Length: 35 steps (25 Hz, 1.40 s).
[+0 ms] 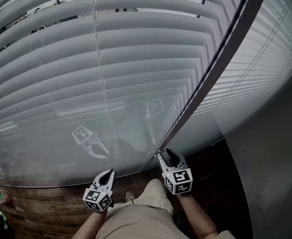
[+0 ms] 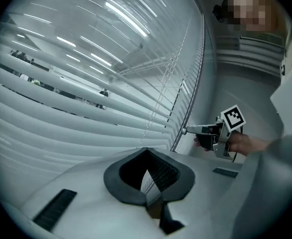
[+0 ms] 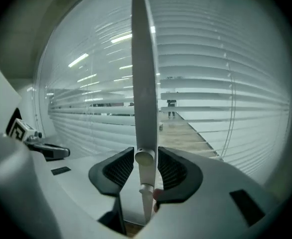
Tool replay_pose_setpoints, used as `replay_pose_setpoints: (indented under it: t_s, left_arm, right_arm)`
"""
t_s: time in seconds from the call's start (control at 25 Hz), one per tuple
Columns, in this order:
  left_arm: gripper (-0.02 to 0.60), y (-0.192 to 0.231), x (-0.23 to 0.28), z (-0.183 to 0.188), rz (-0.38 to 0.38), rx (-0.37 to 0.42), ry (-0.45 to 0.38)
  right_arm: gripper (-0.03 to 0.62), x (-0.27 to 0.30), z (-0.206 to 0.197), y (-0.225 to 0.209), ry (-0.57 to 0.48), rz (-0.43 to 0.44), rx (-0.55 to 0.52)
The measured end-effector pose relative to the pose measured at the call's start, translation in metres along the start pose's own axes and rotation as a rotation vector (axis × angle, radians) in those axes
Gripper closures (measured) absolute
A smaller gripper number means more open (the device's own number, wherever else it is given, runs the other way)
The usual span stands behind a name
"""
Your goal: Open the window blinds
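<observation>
White slatted blinds (image 1: 136,59) fill the head view from 9 o'clock round to 3 o'clock, hanging behind glass with thin slits between the slats. A dark window frame (image 1: 220,59) sweeps from 1 o'clock down towards 6 o'clock. Wooden floor (image 1: 36,208) shows at 7 o'clock. The blinds' pale wand (image 3: 143,83) stands upright at 12 o'clock in the right gripper view. The right gripper (image 3: 146,156), at the foot of the frame, pinches the wand's lower end, a pad against each side. The left gripper (image 2: 147,156), at 7 o'clock, has its jaw tips pressed together on nothing that can be made out.
</observation>
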<state>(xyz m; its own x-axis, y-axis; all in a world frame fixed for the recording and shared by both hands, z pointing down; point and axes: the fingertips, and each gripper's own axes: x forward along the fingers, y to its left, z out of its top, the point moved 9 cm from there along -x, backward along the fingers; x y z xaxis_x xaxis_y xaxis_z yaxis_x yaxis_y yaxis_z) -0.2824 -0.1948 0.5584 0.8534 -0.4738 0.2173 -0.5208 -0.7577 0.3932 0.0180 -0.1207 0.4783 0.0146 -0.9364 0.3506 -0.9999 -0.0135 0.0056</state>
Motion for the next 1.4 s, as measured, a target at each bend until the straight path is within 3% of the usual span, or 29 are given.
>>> replay_pose_setpoints:
  t_s: [0.12,0.2,0.24,0.4,0.6,0.88,1.08,1.24,1.32,1.4]
  left_arm:
    - [0.569,0.008,0.0,-0.003,-0.006,0.009,0.005]
    - [0.569,0.013,0.0,-0.009,-0.002,0.004,0.0]
    - [0.569,0.015,0.0,-0.011,0.0,0.0,-0.002]
    - [0.569,0.014,-0.002,-0.012,-0.005,-0.006,0.001]
    - [0.569,0.013,0.004,-0.018,-0.009,-0.016,0.014]
    - [0.569,0.009,0.003,-0.011,-0.006,-0.03,0.019]
    - [0.569,0.001,0.004,0.0,-0.002,-0.04,0.026]
    - [0.569,-0.003,0.005,0.007,-0.005,-0.046,0.027]
    - [0.569,0.0,0.003,0.006,-0.013,-0.042,0.034]
    - [0.569,0.003,0.003,0.002,-0.021,-0.038,0.039]
  right_arm:
    - [0.465,0.007,-0.007,0.01,-0.003,-0.051,-0.076]
    - [0.471,0.009,-0.019,0.012,-0.001,-0.065,-0.056]
    - [0.473,0.01,-0.024,0.009,0.001,-0.053,0.006]
    - [0.477,0.008,-0.036,-0.011,0.026,0.074,0.425]
    - [0.476,0.012,-0.037,-0.017,0.032,0.109,0.538]
    - [0.476,0.012,-0.039,-0.04,-0.01,0.329,1.124]
    - [0.476,0.011,-0.038,-0.044,-0.017,0.4,1.381]
    - [0.476,0.009,-0.037,-0.04,-0.035,0.417,1.419]
    - [0.476,0.008,-0.035,-0.034,-0.062,0.405,1.332]
    - [0.476,0.002,-0.032,-0.03,-0.107,0.366,1.176]
